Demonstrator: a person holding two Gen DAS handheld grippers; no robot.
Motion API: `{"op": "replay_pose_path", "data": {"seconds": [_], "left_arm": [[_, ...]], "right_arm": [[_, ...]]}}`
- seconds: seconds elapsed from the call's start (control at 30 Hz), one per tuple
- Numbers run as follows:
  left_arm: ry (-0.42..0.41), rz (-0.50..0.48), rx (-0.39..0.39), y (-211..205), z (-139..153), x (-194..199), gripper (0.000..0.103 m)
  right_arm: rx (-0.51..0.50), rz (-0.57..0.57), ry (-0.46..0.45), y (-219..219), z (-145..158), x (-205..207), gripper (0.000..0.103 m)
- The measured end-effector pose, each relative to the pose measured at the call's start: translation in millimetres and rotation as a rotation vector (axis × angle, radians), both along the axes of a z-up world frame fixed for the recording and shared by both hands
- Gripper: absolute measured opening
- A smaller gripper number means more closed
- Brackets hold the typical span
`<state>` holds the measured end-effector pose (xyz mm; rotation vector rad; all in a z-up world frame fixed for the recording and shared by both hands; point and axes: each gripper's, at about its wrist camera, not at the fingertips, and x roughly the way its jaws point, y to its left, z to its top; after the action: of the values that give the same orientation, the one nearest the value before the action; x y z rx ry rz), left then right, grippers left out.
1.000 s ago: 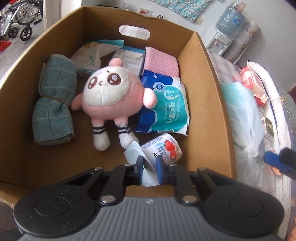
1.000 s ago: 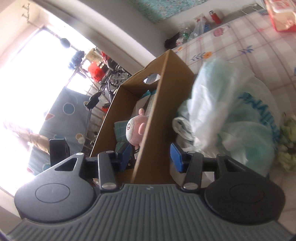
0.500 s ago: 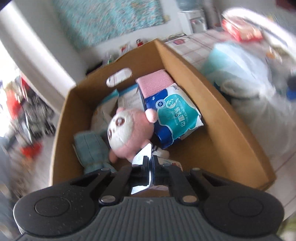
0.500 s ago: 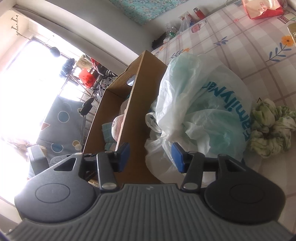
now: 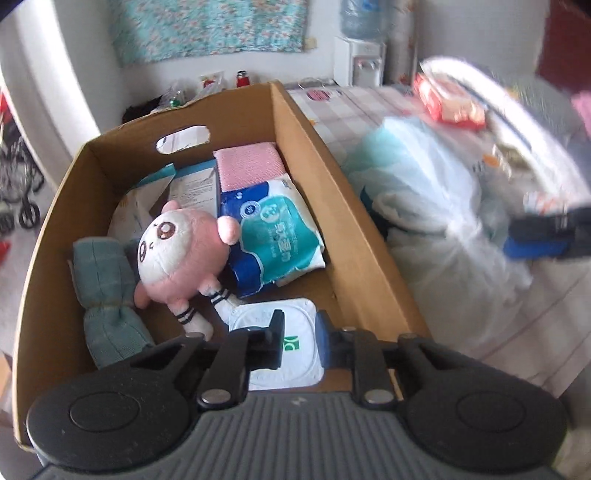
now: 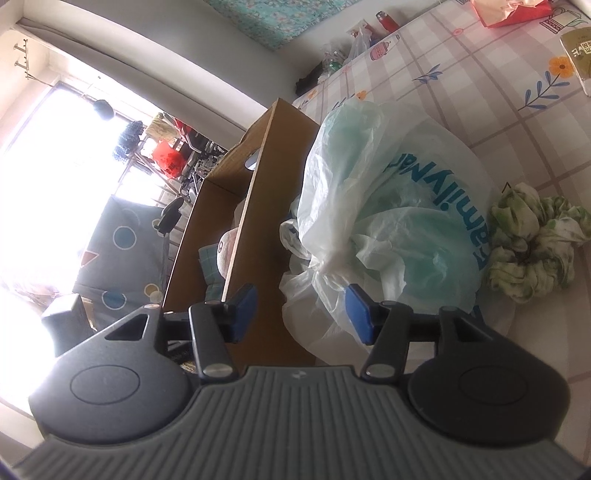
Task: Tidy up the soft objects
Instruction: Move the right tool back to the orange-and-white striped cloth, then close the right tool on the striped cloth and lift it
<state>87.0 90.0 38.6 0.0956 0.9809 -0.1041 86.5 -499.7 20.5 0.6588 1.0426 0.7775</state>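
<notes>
An open cardboard box (image 5: 354, 236) holds a pink-and-white plush (image 5: 177, 254), a blue wipes pack (image 5: 280, 236), a pink cloth (image 5: 247, 168) and a rolled teal towel (image 5: 105, 288). A white foil-lidded cup (image 5: 258, 317) lies lid-up in the box's near corner. My left gripper (image 5: 300, 332) hovers just over it, jaws opening, pads off the cup. My right gripper (image 6: 301, 314) is beside the box's outer wall (image 6: 266, 206), jaws opening. The knotted end of a white-and-teal plastic bag (image 6: 399, 206) sits just ahead of its fingers, untouched.
A crumpled green-and-white cloth (image 6: 532, 240) lies on the checked tablecloth right of the bag. A red packet (image 6: 506, 11) and a small carton (image 6: 576, 55) sit farther back. The bag presses against the box's side.
The left gripper rolled and rose, and its jaws parted; the cup it was pinching now lies flat in the box. The right gripper sank toward the bag and its jaws widened.
</notes>
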Motion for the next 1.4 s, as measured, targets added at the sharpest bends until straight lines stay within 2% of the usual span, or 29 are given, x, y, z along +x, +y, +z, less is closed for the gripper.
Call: {"op": "replay_pose_path", "data": {"seconds": [0.07, 0.13, 0.3, 0.43, 0.5, 0.67, 0.8, 0.87, 0.93, 1.0, 1.1, 1.17, 1.23, 1.4], "left_arm": [[-0.035, 0.042, -0.050, 10.4, 7.7, -2.3, 0.033], [-0.086, 0.072, -0.084, 16.0, 16.4, -8.4, 0.049], [-0.217, 0.105, -0.154, 12.7, 36.2, -23.9, 0.064], [-0.272, 0.052, -0.212, -13.0, 44.3, -26.1, 0.070], [-0.274, -0.006, -0.216, -34.9, 47.4, -20.8, 0.071], [-0.298, -0.123, -0.265, -96.8, 49.6, -9.6, 0.071], [-0.280, -0.162, -0.317, -141.5, 32.8, 5.9, 0.069], [-0.270, -0.174, -0.313, -165.1, 20.3, 10.5, 0.068], [-0.248, -0.188, -0.316, -186.6, 8.0, 14.5, 0.060], [-0.210, -0.208, -0.336, -204.5, -4.3, 17.0, 0.057], [-0.183, -0.234, -0.345, -224.3, -19.3, 17.9, 0.050], [-0.171, -0.243, -0.327, -235.7, -28.5, 18.2, 0.047], [-0.143, -0.246, -0.321, -241.9, -37.6, 20.4, 0.039], [-0.087, -0.264, -0.311, -250.8, -52.3, 21.3, 0.036]], "right_arm": [[-0.003, -0.003, 0.003, -0.1, -1.5, 0.0, 0.057], [-0.009, -0.008, 0.009, -0.3, -3.5, -0.5, 0.061], [-0.036, -0.029, 0.011, -2.3, -10.0, -6.5, 0.064], [-0.044, -0.049, 0.005, -9.9, -11.6, -13.7, 0.064], [-0.049, -0.064, -0.023, -19.0, -5.4, -17.5, 0.064], [-0.122, -0.156, -0.169, -67.7, 29.9, -22.2, 0.064], [-0.228, -0.237, -0.237, -120.0, 51.3, -16.1, 0.064], [-0.268, -0.277, -0.245, -151.2, 53.3, -7.1, 0.064], [-0.260, -0.302, -0.216, -180.0, 48.3, 6.8, 0.061], [-0.222, -0.323, -0.160, -204.3, 37.3, 23.3, 0.056], [-0.218, -0.342, -0.086, -224.7, 13.5, 50.5, 0.049], [-0.241, -0.344, -0.056, -224.8, -4.3, 64.7, 0.047], [-0.260, -0.342, -0.031, -222.0, -19.9, 77.1, 0.046], [-0.310, -0.339, 0.056, -218.0, -56.6, 95.1, 0.045]]}}
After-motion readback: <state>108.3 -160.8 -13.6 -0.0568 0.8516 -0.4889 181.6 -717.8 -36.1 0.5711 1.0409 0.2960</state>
